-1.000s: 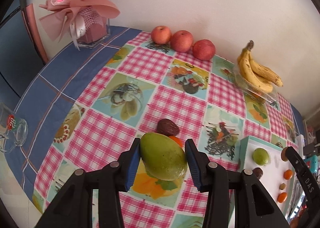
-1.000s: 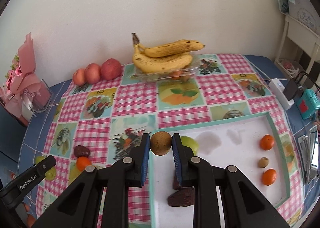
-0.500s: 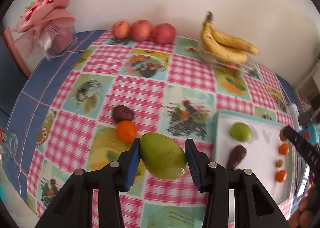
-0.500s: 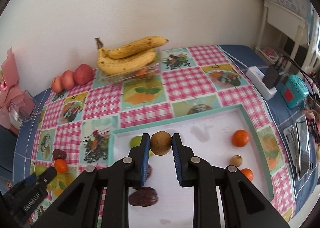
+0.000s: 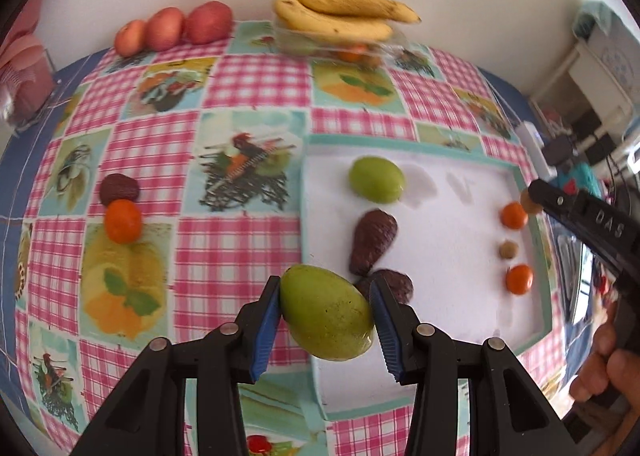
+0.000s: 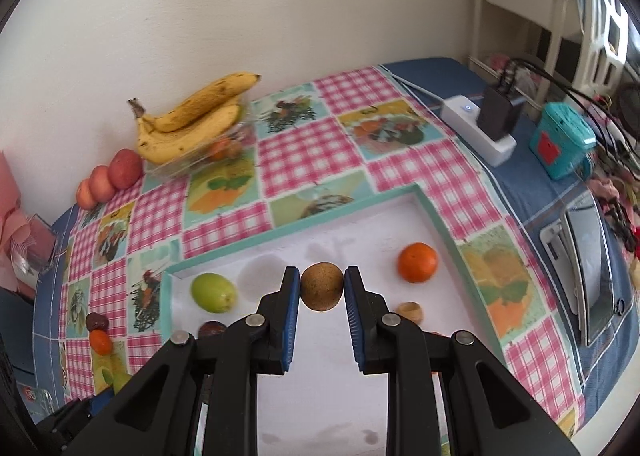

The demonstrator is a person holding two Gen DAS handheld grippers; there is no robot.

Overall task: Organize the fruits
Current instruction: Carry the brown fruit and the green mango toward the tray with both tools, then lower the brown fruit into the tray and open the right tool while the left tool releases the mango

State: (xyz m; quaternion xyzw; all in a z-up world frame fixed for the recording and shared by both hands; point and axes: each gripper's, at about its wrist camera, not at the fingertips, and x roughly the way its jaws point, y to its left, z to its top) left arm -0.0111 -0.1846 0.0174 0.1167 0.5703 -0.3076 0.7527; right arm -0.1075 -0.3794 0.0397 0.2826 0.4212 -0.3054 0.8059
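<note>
The left tool (image 5: 326, 322) is matt black plastic with ribbed blue pads (image 5: 267, 326) and small shiny metal rivets. The green mango (image 5: 326, 318) between them has smooth, slightly glossy skin. The brown fruit (image 6: 321, 286) in the right tool (image 6: 322, 288) looks rough and dull. A printed checked cloth (image 5: 236, 240) covers the worktop; the tray (image 5: 448, 256) looks smooth and matt white. The bananas (image 5: 340, 14) lie on a clear glossy plastic box (image 5: 376, 50).

Left hand-held gripper (image 5: 325, 320) clamped; right hand-held gripper (image 6: 322, 288) clamped.
</note>
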